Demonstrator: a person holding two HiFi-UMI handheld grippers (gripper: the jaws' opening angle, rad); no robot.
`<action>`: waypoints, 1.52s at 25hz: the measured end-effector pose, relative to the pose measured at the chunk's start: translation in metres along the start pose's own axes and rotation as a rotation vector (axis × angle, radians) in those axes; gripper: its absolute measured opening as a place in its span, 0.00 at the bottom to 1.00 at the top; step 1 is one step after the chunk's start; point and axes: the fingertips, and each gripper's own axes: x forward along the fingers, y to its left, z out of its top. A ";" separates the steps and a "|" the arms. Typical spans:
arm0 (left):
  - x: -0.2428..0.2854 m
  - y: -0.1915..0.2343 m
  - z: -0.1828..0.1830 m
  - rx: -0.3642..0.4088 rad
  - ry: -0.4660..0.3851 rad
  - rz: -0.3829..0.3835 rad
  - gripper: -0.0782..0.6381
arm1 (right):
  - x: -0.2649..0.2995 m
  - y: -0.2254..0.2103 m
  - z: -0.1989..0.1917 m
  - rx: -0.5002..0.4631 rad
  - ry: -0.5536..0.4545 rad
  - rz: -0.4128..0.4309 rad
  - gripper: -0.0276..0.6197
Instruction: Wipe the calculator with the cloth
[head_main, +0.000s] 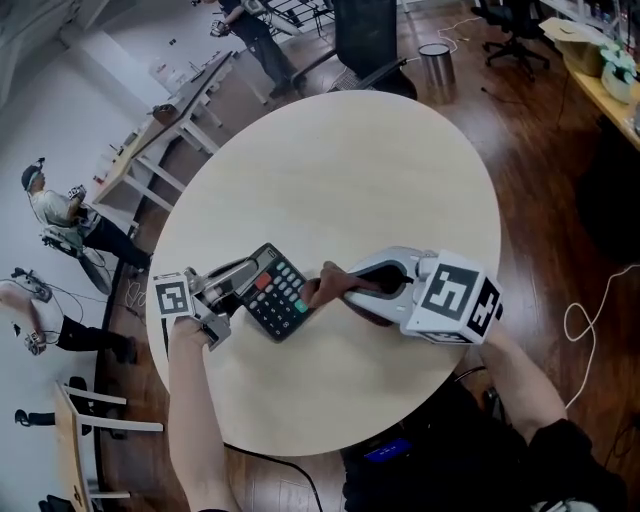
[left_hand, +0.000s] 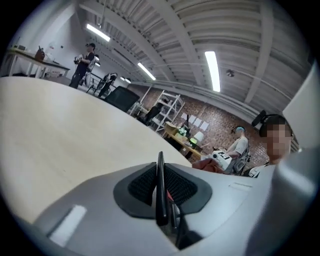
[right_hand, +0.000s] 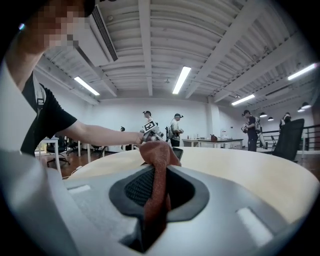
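Round pale table on dark wood floor, office desks at far left. Left gripper clamped on calculator edge. Right gripper pinching reddish-brown cloth at calculator's right side.

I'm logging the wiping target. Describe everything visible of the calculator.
The calculator is a slim black slab with pale keys and a few red ones, keys facing up, set askew over the table. The left gripper is shut on its left end; the reddish cloth in the right gripper touches its opposite edge.
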 end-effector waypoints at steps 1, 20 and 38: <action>-0.002 -0.014 0.004 0.017 -0.044 -0.024 0.18 | -0.004 -0.005 0.003 0.008 -0.028 -0.013 0.12; -0.035 -0.195 -0.017 -0.112 -0.417 -0.430 0.18 | -0.005 0.067 0.125 -0.146 -0.376 0.286 0.12; -0.048 -0.184 -0.014 -0.262 -0.581 -0.441 0.18 | 0.006 0.035 0.143 -0.055 -0.376 0.186 0.12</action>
